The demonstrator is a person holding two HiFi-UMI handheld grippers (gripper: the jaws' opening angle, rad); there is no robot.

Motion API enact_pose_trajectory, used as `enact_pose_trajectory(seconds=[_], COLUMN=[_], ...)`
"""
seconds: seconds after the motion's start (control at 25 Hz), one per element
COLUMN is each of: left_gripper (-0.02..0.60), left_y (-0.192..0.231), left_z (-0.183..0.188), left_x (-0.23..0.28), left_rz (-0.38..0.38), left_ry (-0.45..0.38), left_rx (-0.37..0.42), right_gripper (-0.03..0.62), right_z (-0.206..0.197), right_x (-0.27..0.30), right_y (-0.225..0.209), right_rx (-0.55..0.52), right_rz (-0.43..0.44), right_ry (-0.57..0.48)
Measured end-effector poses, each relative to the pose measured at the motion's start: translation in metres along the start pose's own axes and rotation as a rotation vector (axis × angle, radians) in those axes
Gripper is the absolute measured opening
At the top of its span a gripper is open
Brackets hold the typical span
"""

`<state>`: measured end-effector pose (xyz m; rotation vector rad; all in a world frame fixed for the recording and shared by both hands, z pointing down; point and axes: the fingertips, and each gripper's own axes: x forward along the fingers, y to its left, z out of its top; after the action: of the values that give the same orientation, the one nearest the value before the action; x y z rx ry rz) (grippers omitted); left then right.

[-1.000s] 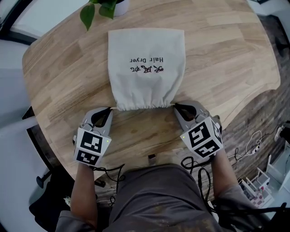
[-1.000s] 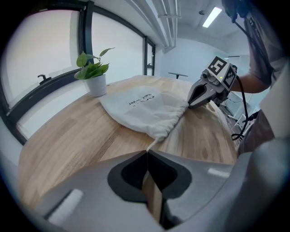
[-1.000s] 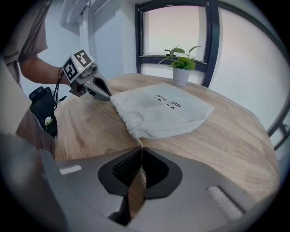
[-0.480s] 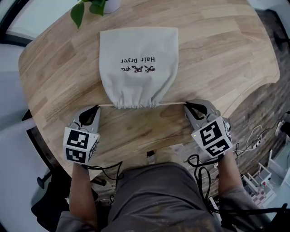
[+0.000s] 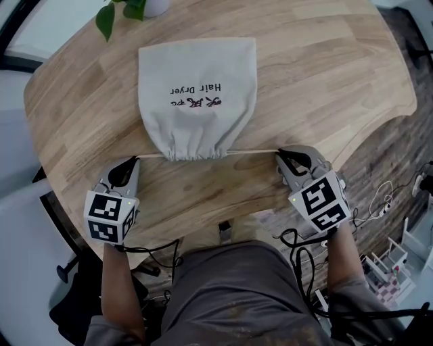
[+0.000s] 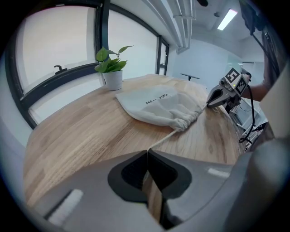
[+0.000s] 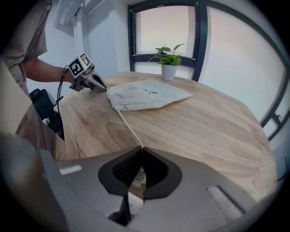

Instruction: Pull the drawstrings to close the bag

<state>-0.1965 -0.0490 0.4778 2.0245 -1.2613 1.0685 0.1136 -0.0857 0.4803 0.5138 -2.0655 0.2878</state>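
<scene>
A pale cloth bag point(image 5: 196, 91) printed "Hair Dryer" lies flat on the round wooden table point(image 5: 325, 74), its mouth point(image 5: 195, 151) gathered tight toward me. One drawstring point(image 5: 150, 156) runs left from the mouth into my left gripper point(image 5: 135, 159), which is shut on it. The other drawstring point(image 5: 254, 151) stretches right into my right gripper point(image 5: 279, 153), also shut on it. In the left gripper view the bag point(image 6: 158, 106) lies ahead and its drawstring point(image 6: 164, 138) leads straight to the left gripper point(image 6: 147, 151). In the right gripper view a taut drawstring point(image 7: 128, 127) runs from the bag point(image 7: 147, 95) to the right gripper point(image 7: 142, 148).
A potted green plant point(image 5: 122, 8) stands at the table's far edge behind the bag, also seen as the plant point(image 6: 111, 72) and the plant point(image 7: 168, 61) in the gripper views. Windows ring the far side. Cables and a small rack point(image 5: 399, 257) lie on the floor to the right.
Both grippers have moved apart, left going left and right going right, drawing the strings out longer. The bag's mouth has bunched up narrower.
</scene>
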Motion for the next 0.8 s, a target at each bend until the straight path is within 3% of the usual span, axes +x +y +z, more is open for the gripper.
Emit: enact_pose_trajectory(seconds=[0.16, 0.32, 0.36, 0.4, 0.44, 0.48, 0.52, 0.8], left_gripper=[0.009, 0.023, 0.047, 0.110, 0.158, 0.167, 0.169, 0.179], left_y=[-0.003, -0.005, -0.004, -0.005, -0.007, -0.011, -0.015, -0.033], left_z=[0.000, -0.001, -0.001, -0.001, 0.000, 0.003, 0.007, 0.042], left_x=[0.001, 0.000, -0.002, -0.005, -0.010, -0.015, -0.021, -0.052], left_rz=[0.001, 0.001, 0.004, 0.000, -0.009, -0.019, -0.027, -0.034], left_ry=[-0.006, -0.023, -0.019, -0.014, -0.014, -0.021, -0.034, -0.133], left_rx=[0.002, 0.077, 0.082, 0.081, 0.078, 0.077, 0.080, 0.132], right_gripper=[0.035, 0.038, 0.038, 0.043, 0.071, 0.129, 0.168, 0.166], right_z=[0.000, 0.000, 0.000, 0.000, 0.000, 0.002, 0.007, 0.074], right_x=[0.001, 0.003, 0.002, 0.001, -0.002, -0.006, -0.010, -0.040], right_y=[0.000, 0.001, 0.002, 0.004, 0.006, 0.010, 0.014, 0.030], right_rx=[-0.011, -0.025, -0.018, -0.018, -0.030, -0.051, -0.075, -0.147], right_rz=[-0.019, -0.039, -0.033, -0.026, -0.018, -0.009, -0.002, -0.012], right_ry=[0.012, 0.026, 0.025, 0.028, 0.038, 0.046, 0.045, -0.096])
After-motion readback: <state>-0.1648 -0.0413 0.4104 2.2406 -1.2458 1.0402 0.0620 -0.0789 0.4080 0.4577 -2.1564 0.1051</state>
